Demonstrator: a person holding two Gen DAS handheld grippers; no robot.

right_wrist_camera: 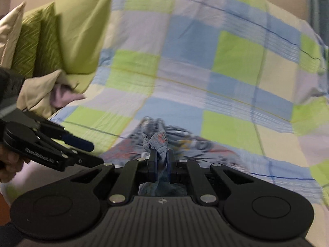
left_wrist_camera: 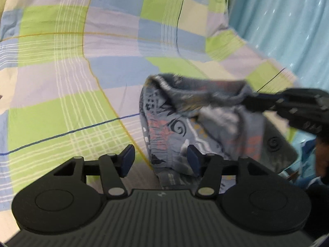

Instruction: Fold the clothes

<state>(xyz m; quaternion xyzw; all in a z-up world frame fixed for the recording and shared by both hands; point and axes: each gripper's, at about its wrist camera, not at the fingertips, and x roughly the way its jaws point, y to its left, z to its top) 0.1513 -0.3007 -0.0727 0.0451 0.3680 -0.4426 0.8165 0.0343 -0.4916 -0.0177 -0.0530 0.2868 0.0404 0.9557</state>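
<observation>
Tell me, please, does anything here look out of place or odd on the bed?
Only the patterned garment stands out: it lies crumpled, not flat, on the checked bedsheet, one edge bunched up in the shut right gripper. The left gripper stands open at its near edge. Nothing looks spilled or damaged.

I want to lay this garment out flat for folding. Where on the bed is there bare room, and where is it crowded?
Bare checked bedspread lies left of the patterned garment and beyond it, up to the bed's far edge. It is crowded beside the green pillows and around the garment itself, where the right gripper pinches a bunched edge and the left gripper stands open.
</observation>
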